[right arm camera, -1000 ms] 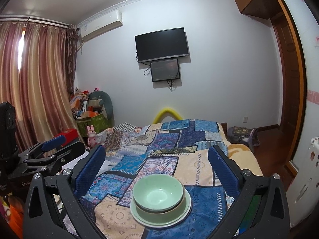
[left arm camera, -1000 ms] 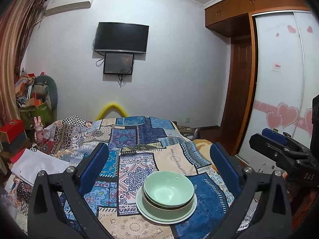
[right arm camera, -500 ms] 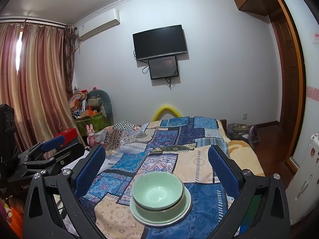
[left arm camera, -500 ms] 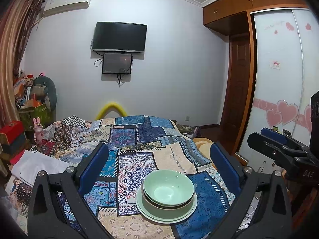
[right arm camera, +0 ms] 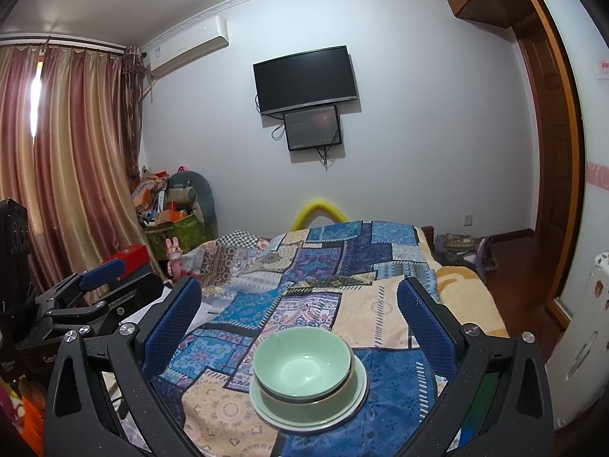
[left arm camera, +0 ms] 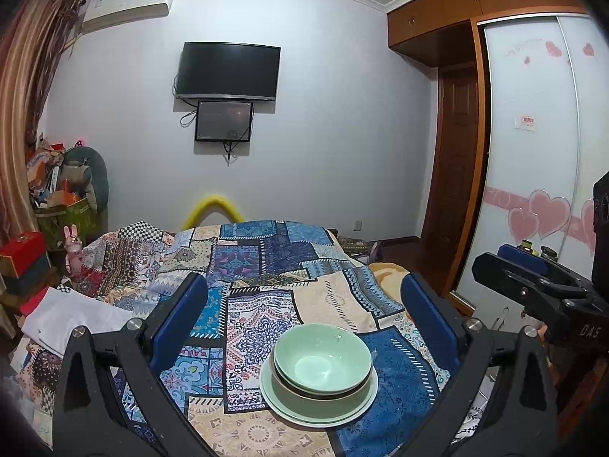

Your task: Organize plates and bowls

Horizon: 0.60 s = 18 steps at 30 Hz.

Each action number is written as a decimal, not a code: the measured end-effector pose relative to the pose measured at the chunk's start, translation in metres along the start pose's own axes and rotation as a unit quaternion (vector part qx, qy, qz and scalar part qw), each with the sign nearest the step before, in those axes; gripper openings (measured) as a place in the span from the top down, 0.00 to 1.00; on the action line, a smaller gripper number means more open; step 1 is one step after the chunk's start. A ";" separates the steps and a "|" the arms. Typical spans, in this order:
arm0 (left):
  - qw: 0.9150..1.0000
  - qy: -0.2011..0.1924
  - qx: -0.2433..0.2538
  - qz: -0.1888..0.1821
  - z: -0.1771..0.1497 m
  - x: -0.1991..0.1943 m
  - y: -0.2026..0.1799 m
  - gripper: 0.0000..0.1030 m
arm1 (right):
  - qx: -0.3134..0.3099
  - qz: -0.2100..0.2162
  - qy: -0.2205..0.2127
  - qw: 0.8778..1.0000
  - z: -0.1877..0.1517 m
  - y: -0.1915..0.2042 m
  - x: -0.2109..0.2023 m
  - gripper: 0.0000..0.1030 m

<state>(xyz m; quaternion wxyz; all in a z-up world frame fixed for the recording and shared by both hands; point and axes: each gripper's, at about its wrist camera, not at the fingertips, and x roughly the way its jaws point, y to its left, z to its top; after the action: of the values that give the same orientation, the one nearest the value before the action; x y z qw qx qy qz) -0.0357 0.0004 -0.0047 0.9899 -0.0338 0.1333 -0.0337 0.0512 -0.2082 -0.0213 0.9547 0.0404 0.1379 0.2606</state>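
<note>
Item: green bowls (left arm camera: 322,358) nested on plates (left arm camera: 319,403), near end of bed (left arm camera: 266,266). Left gripper (left arm camera: 304,316) and right gripper (right arm camera: 298,312): both wide, empty, hovering. I judge stack done; I'd withdraw without nudging.

The bowl stack (left arm camera: 321,375) sits near the bed's (left arm camera: 266,266) front edge with bare quilt all round; folded white cloth (left arm camera: 72,318) lies well apart, at the left edge.
</note>
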 end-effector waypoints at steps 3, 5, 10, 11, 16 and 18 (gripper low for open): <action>1.000 -0.002 0.003 0.001 0.000 -0.001 -0.001 0.00 | 0.000 0.000 0.000 1.000 0.000 0.000 0.000 0.00; 1.000 -0.002 0.003 0.001 0.000 -0.001 -0.002 0.00 | 0.000 0.000 -0.001 1.000 0.000 0.000 0.000 0.00; 1.000 -0.004 0.006 0.000 -0.001 -0.001 -0.004 0.00 | -0.001 -0.001 -0.001 1.000 0.000 0.001 0.000 0.00; 1.000 -0.004 0.006 0.000 -0.001 -0.001 -0.004 0.00 | -0.001 -0.001 0.000 1.000 0.000 0.001 -0.001 0.00; 1.000 -0.003 0.004 -0.001 -0.001 0.000 -0.004 0.00 | 0.000 -0.001 0.000 1.000 0.000 0.001 -0.001 0.00; 1.000 -0.002 0.004 -0.002 0.000 0.001 -0.004 0.00 | 0.000 -0.001 0.000 1.000 0.000 0.001 -0.001 0.00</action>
<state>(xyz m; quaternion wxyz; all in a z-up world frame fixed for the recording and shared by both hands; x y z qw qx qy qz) -0.0354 -0.0039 -0.0048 0.9902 -0.0306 0.1310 -0.0363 0.0505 -0.2079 -0.0209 0.9550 0.0400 0.1379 0.2597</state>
